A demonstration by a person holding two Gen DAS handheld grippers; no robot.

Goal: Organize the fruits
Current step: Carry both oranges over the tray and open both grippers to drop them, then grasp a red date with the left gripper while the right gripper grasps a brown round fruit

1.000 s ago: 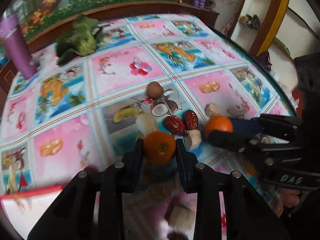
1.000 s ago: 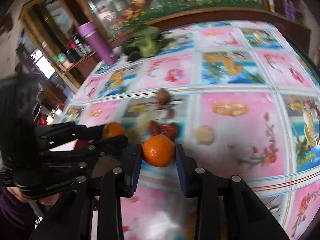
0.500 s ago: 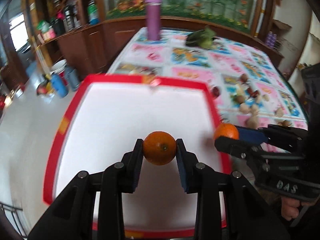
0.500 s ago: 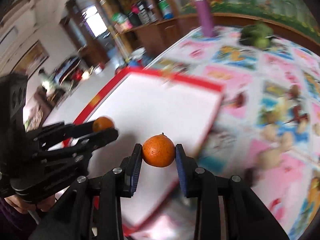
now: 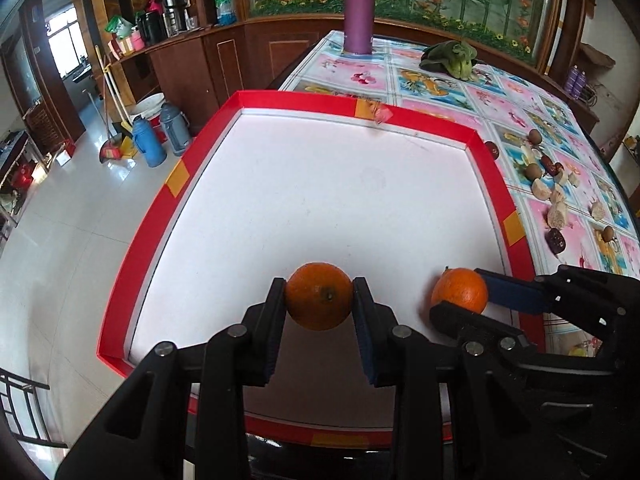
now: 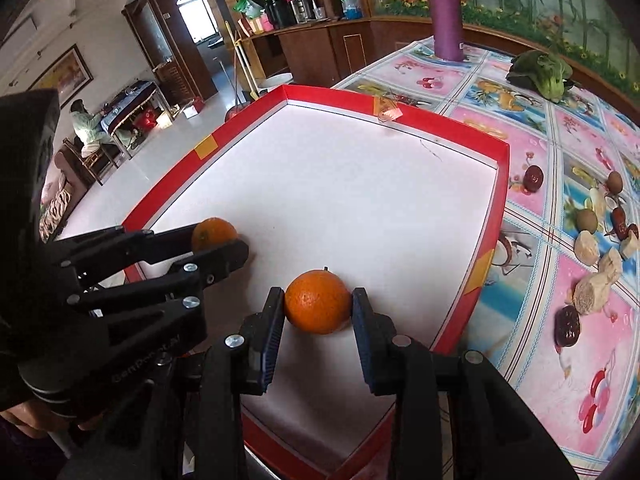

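A wood-panelled room with a pale tiled floor [image 5: 60, 240] surrounds the surface [image 5: 516, 108], spread with a pink picture cloth. Ahead of both claws lies a red-rimmed white tray [image 5: 492, 184]. The left claw [image 5: 319, 300] grips one round, glossy orange [image 5: 319, 295] over the tray's near end; beside it, the right claw [image 6: 318, 306] clamps another orange [image 6: 318, 301].

A lived-in home: dark wooden cabinets [image 5: 224, 60] along the far wall carry thermos flasks [image 5: 174, 12], a broom [image 5: 110, 120] leans at left, and the counter [image 5: 516, 108] wears a fruit-print cloth.
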